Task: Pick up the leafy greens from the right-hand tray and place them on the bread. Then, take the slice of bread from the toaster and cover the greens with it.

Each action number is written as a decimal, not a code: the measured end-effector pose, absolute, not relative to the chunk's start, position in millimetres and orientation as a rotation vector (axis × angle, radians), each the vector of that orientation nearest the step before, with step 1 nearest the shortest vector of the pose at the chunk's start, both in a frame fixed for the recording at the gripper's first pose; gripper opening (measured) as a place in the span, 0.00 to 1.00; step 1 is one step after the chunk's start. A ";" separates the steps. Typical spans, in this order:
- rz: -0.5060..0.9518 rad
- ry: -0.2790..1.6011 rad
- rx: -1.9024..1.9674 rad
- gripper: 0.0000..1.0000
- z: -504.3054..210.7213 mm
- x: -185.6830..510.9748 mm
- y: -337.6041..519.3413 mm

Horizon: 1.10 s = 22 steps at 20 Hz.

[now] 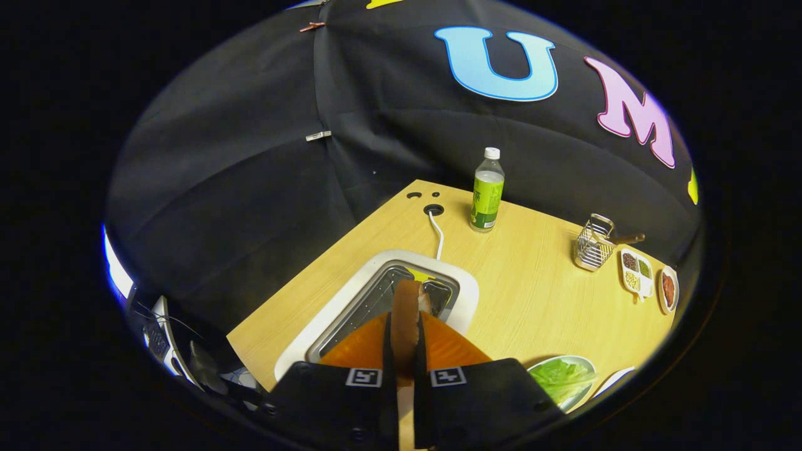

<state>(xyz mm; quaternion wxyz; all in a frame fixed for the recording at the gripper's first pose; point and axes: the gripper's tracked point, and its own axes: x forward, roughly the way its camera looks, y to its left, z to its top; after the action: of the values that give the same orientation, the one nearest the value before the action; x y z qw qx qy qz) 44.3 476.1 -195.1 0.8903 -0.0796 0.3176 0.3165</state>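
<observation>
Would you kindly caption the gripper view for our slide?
Tongs shut on bread above the toaster; greens lie on a plate nearby.

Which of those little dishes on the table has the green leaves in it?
The plate of leafy greens right beside the gripper, which is shut on a bread slice; the far dishes hold seeds and something red.

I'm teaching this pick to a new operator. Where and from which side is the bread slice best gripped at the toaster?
By its upper edge, from straight above: the bread slice stands on edge over the toaster slot, thin faces exposed, and the tongs pinch those faces now.
</observation>
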 end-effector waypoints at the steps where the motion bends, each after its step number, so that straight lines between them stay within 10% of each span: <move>1: 0.667 0.660 -0.163 0.12 -191.9 42.8 475.9; 22: 0.563 0.516 0.015 0.10 -95.1 84.0 360.1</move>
<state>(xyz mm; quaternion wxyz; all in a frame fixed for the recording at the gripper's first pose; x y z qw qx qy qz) 84.0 360.1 -95.1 0.9280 0.0075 0.2519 0.2745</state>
